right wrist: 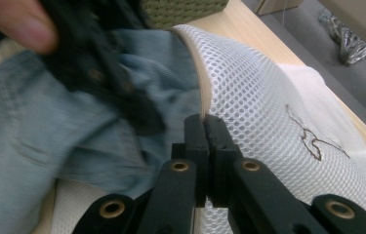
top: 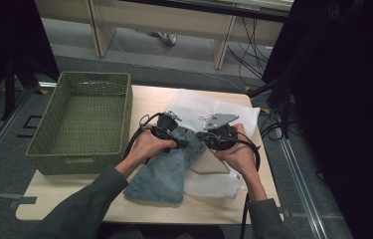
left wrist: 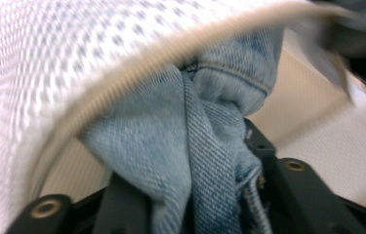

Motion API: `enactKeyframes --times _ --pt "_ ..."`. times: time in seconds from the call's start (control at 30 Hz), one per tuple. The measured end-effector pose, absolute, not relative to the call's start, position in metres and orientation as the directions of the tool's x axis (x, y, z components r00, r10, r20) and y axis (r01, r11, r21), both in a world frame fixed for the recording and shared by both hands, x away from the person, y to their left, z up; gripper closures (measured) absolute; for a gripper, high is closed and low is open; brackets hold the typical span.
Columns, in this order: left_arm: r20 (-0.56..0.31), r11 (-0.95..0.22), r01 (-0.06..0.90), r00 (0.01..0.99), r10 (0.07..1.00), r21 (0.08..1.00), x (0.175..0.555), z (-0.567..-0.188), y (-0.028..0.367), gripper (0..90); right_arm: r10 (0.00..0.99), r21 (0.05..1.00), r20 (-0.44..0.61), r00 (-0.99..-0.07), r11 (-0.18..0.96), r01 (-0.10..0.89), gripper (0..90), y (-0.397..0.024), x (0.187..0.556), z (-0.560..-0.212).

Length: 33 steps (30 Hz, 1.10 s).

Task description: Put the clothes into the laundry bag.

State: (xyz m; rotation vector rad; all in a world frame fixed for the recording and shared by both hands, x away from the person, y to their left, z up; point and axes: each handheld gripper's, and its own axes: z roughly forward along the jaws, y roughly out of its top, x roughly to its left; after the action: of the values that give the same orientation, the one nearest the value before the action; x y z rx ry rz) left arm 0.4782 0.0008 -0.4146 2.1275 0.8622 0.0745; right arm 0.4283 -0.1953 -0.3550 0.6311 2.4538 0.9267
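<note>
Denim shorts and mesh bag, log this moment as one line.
left hand-held gripper: clamps light blue denim shorts | right hand-held gripper: shut on white mesh laundry bag zipper edge | shorts at bag mouth | green woven basket: nothing inside

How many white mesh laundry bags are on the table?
2. One mesh bag lies at the table's far side, where the jeans go in; a second mesh bag lies nearer, under the right hand. More may be hidden beneath.

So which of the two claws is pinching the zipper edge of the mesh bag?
The right claw, jaws shut on the white mesh bag's beige zipper rim, holding it open. The left claw has bunched blue jeans between its jaws instead.
</note>
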Motion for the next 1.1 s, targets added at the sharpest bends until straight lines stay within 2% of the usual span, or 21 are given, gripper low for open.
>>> enactKeyframes --times 0.07,0.1,0.17,0.2,0.23,0.27,0.37,0.4,0.47,0.57,0.63,0.8,0.9,0.93,0.97,1.0,1.1 --pt "-0.218 -0.455 0.560 0.764 0.607 0.692 0.482 -0.423 -0.002 55.8 0.549 0.691 -0.233 -0.803 0.674 0.261 90.0 -0.195 0.428 -0.356" --pt "-0.223 -0.484 0.580 0.760 0.610 0.655 0.488 -0.439 -0.007 51.2 0.550 0.679 -0.232 -0.802 0.682 0.272 90.0 -0.195 0.429 -0.361" --pt "-0.232 -0.480 0.585 0.759 0.608 0.654 0.488 -0.444 -0.008 44.4 0.554 0.673 -0.235 -0.799 0.686 0.277 90.0 -0.195 0.430 -0.365" --pt "-0.263 -0.427 0.607 0.733 0.627 0.670 0.484 -0.444 -0.008 44.4 0.547 0.663 -0.235 -0.803 0.695 0.279 90.0 -0.195 0.431 -0.371" --pt "-0.245 -0.473 0.591 0.756 0.607 0.653 0.482 -0.440 -0.004 35.7 0.558 0.653 -0.216 -0.801 0.692 0.306 90.0 -0.195 0.432 -0.379" --pt "-0.253 -0.452 0.603 0.742 0.621 0.657 0.478 -0.436 -0.004 30.8 0.546 0.652 -0.221 -0.808 0.699 0.293 90.0 -0.197 0.435 -0.383" --pt "-0.217 -0.481 0.569 0.766 0.605 0.667 0.468 -0.420 0.008 23.9 0.563 0.653 -0.206 -0.801 0.688 0.316 90.0 -0.198 0.435 -0.386" --pt "-0.239 -0.456 0.579 0.758 0.608 0.677 0.461 -0.414 0.012 21.4 0.547 0.654 -0.211 -0.810 0.695 0.300 90.0 -0.199 0.436 -0.385" --pt "-0.233 -0.464 0.569 0.766 0.599 0.679 0.454 -0.409 0.019 19.5 0.556 0.657 -0.222 -0.801 0.692 0.298 90.0 -0.200 0.434 -0.384" --pt "-0.157 -0.535 0.507 0.808 0.568 0.676 0.430 -0.404 0.043 16.8 0.542 0.652 -0.215 -0.812 0.699 0.294 90.0 -0.201 0.433 -0.384" --pt "-0.149 -0.542 0.503 0.811 0.566 0.673 0.424 -0.405 0.049 16.2 0.552 0.652 -0.220 -0.804 0.697 0.300 90.0 -0.201 0.433 -0.385" --pt "-0.123 -0.603 0.477 0.838 0.532 0.640 0.412 -0.434 0.060 15.6 0.554 0.643 -0.221 -0.802 0.701 0.307 87.8 -0.200 0.431 -0.387" --pt "-0.119 -0.614 0.479 0.838 0.533 0.627 0.416 -0.446 0.055 18.4 0.562 0.617 -0.240 -0.791 0.718 0.323 79.0 -0.200 0.428 -0.388" --pt "-0.119 -0.614 0.479 0.838 0.533 0.627 0.416 -0.446 0.055 19.6 0.562 0.617 -0.240 -0.791 0.718 0.323 79.0 -0.200 0.428 -0.388" --pt "-0.123 -0.623 0.478 0.843 0.524 0.619 0.415 -0.451 0.051 19.8 0.546 0.577 -0.277 -0.790 0.753 0.318 75.6 -0.200 0.426 -0.389" --pt "-0.142 -0.597 0.495 0.831 0.538 0.632 0.413 -0.454 0.047 19.5 0.545 0.569 -0.289 -0.787 0.759 0.317 73.1 -0.201 0.426 -0.390" --pt "-0.130 -0.622 0.481 0.842 0.523 0.618 0.412 -0.456 0.045 16.5 0.546 0.542 -0.303 -0.781 0.773 0.330 68.6 -0.199 0.424 -0.396"
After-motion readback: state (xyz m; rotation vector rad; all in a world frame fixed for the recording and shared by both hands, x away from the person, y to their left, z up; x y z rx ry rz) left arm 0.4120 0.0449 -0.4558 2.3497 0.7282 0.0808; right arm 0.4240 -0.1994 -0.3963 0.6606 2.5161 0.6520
